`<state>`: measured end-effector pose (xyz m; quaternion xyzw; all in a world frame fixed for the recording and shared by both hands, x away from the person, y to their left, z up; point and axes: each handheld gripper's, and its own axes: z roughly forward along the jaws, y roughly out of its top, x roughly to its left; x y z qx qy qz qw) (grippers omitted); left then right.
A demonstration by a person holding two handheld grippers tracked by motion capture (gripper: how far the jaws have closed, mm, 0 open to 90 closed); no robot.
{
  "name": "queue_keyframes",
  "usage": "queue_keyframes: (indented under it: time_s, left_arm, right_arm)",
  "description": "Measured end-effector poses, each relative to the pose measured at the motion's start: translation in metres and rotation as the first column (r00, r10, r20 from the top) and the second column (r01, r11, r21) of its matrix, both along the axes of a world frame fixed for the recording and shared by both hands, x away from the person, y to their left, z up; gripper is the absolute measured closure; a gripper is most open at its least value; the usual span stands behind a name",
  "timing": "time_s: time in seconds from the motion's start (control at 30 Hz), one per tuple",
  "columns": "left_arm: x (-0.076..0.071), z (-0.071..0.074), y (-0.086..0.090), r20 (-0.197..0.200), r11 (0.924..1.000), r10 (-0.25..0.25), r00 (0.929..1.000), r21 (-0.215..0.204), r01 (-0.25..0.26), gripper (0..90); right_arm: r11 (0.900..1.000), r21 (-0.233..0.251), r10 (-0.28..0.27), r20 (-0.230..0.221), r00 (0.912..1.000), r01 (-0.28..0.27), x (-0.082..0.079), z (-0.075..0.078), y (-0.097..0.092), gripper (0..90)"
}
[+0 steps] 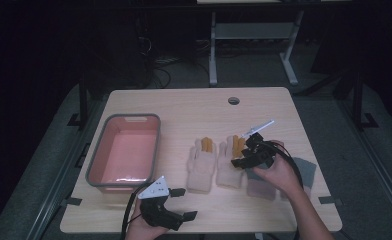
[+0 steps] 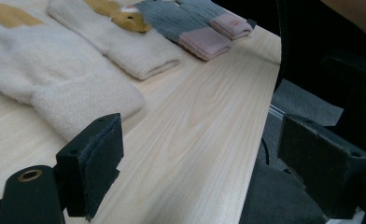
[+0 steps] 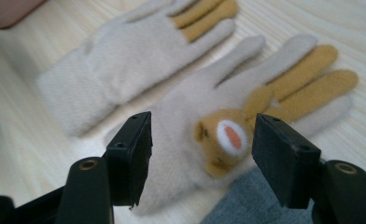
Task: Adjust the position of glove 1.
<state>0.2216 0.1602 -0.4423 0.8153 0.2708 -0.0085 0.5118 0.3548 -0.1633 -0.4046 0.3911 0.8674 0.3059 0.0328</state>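
**Bright table, dark room**

Light from above is falling on the table [image 1: 194, 105], while the floor and room around it are sinking into near black. A glare patch is shining inside the pink bin [image 1: 125, 150]. In the right gripper view the cream gloves [image 3: 181, 116] are blurring softly; the left gripper view is staying sharper.

Two cream gloves [image 1: 202, 162] [image 1: 231, 160] with mustard middle fingers lie flat side by side mid-table, fingers pointing away, a grey pink-cuffed pair [image 1: 262, 186] just right of them, one overlapping a cream cuff.
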Motion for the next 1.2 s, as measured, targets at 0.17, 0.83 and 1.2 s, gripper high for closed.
queue_keyframes:
  time_s: [0.17,0.83,1.2]
  left_arm:
    - [0.000,0.000,-0.001,0.007,1.0000,0.003,1.0000,0.001,-0.003,14.6]
    - [0.000,0.002,0.002,0.006,0.9998,0.015,0.9999,-0.010,-0.015,14.6]
    - [0.000,0.002,0.001,0.009,0.9999,0.013,0.9999,-0.004,-0.013,14.7]
  right_arm:
    - [0.9997,-0.023,-0.005,-0.025,0.9997,0.005,0.007,-0.009,0.004,41.9]
    - [0.9885,-0.147,-0.040,-0.035,0.9986,0.034,0.016,-0.035,0.018,51.9]
    - [0.9882,-0.150,-0.037,-0.022,0.9991,0.033,0.014,-0.033,0.018,64.0]
